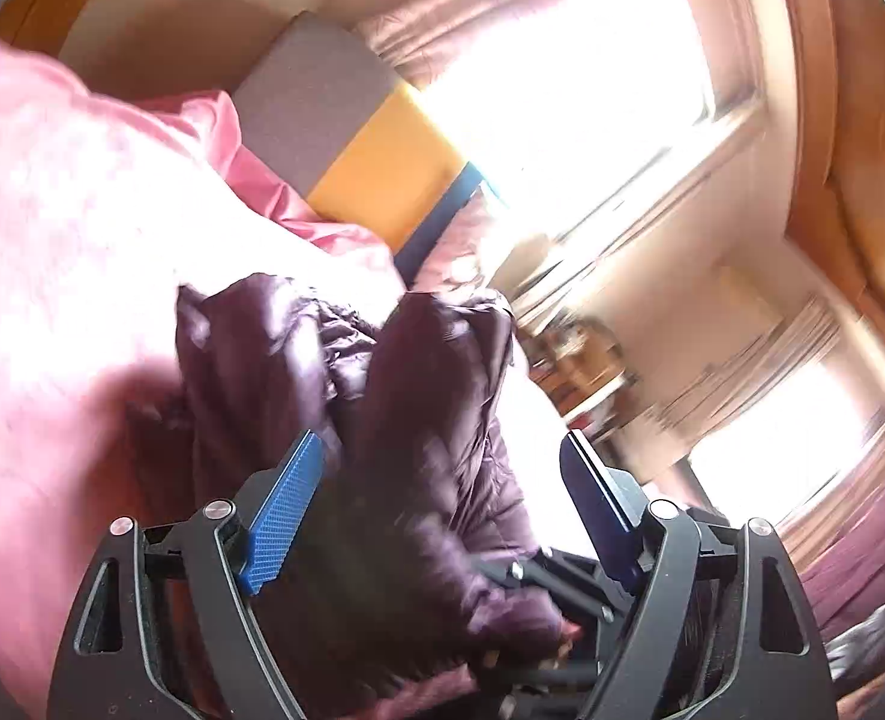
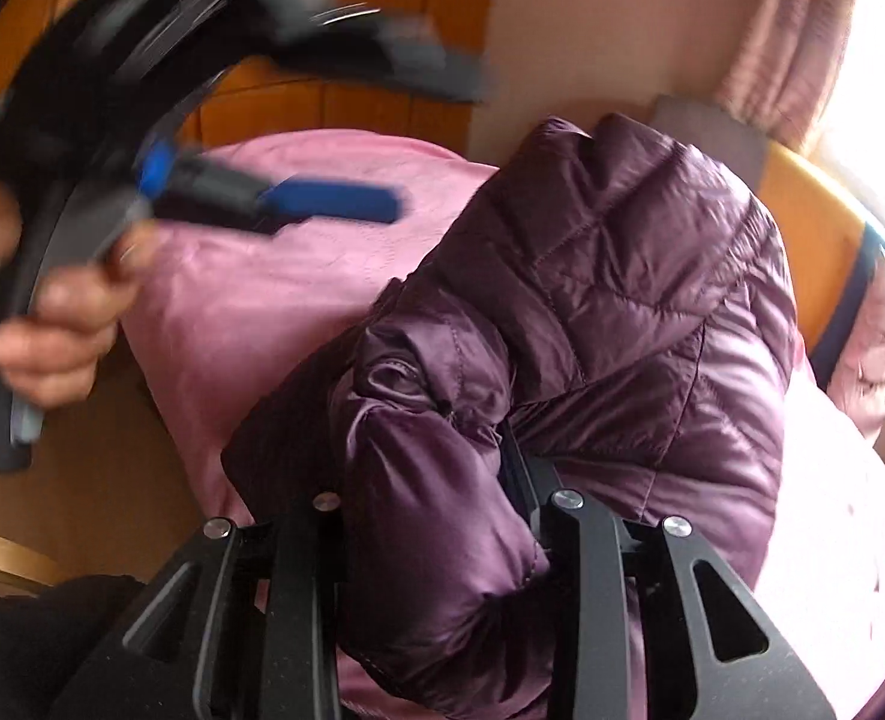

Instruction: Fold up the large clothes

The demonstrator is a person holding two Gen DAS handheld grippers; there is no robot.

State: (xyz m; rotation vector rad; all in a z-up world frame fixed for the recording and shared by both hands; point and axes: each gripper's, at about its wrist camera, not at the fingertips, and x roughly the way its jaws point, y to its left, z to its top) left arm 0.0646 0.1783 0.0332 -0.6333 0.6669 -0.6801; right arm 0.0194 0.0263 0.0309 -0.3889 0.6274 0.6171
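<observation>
A dark purple quilted puffer jacket (image 2: 622,300) is bunched on a pink bed cover (image 2: 274,288). My right gripper (image 2: 436,450) is shut on a fold of the jacket; its fingertips are buried in the fabric. My left gripper (image 1: 442,468) is open, its blue pads (image 1: 286,510) spread wide, with the jacket (image 1: 394,420) lying beyond and between them, not clamped. The left gripper also shows in the right wrist view (image 2: 394,138), blurred, held above the bed to the left of the jacket, jaws apart.
A grey and yellow headboard panel (image 1: 346,138) stands behind the bed. Bright windows with pink curtains (image 1: 562,78) lie beyond. A wooden wardrobe (image 2: 334,48) is behind the bed. A pink pillow (image 2: 874,348) sits at the right.
</observation>
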